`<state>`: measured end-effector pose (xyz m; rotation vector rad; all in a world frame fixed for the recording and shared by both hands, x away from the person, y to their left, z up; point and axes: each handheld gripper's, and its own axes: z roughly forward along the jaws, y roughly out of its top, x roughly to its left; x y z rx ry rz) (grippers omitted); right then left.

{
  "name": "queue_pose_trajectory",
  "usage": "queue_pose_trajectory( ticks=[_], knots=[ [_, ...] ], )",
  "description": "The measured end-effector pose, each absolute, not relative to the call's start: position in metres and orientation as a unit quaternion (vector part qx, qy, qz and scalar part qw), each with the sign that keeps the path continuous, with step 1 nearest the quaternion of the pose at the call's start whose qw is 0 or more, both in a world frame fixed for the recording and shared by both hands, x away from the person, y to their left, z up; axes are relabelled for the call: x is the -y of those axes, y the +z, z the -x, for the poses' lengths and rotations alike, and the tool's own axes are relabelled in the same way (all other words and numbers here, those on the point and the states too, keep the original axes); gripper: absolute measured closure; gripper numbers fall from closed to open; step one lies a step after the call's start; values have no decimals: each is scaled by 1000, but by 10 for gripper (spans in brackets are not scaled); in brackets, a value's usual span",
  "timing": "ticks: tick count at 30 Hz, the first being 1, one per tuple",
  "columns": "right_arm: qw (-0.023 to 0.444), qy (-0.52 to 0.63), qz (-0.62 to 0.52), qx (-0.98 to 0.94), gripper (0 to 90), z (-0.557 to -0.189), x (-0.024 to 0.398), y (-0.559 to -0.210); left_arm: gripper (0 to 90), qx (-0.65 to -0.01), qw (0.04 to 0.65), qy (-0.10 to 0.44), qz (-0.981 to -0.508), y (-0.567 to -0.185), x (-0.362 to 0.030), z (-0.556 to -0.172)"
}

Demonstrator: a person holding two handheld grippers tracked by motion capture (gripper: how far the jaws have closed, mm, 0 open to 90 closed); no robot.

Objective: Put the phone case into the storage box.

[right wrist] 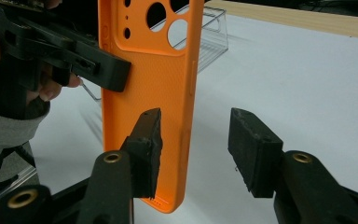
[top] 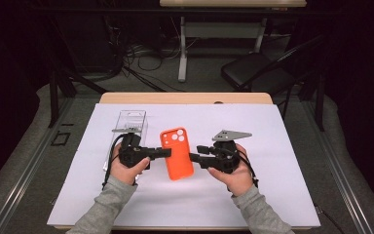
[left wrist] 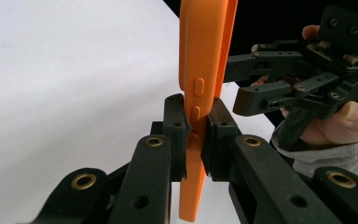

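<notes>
A matte orange phone case point(top: 177, 153) with round cutouts is pinched edgewise by the left gripper point(top: 163, 152); the right gripper point(top: 195, 158) flanks it, spread, above white paper point(top: 272, 195).

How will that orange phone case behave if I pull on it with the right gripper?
The orange phone case is an empty shell with open camera holes, so probably light and bendy. The left gripper pinches only its side edge, so it may twist or slip. The right gripper stands open.

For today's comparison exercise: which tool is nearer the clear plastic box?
Left. The left tool sits just below the clear plastic box; the right tool lies beyond the orange phone case.
</notes>
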<state>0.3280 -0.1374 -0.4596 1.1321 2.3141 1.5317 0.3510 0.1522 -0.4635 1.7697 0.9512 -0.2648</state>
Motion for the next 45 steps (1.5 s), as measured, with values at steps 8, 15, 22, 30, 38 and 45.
queue_pose_trajectory(
  ticks=[8,15,22,30,38,45],
  knots=[
    [40,513,-382,-767,575,-330,139,-462,818,-384,528,-119,-748,-466,-145,-349],
    [22,518,-384,-764,614,-332,142,-461,818,-379,527,-122,-751,-466,-144,-348],
    [19,516,-381,-767,646,-331,140,-462,818,-376,527,-125,-752,-466,-141,-348],
    [14,515,-379,-769,671,-331,139,-462,818,-374,525,-126,-754,-467,-139,-347],
    [11,509,-379,-773,679,-330,138,-462,818,-372,526,-128,-754,-467,-138,-346],
    [8,511,-379,-772,691,-331,138,-463,818,-366,527,-127,-756,-467,-138,-346]
  ],
)
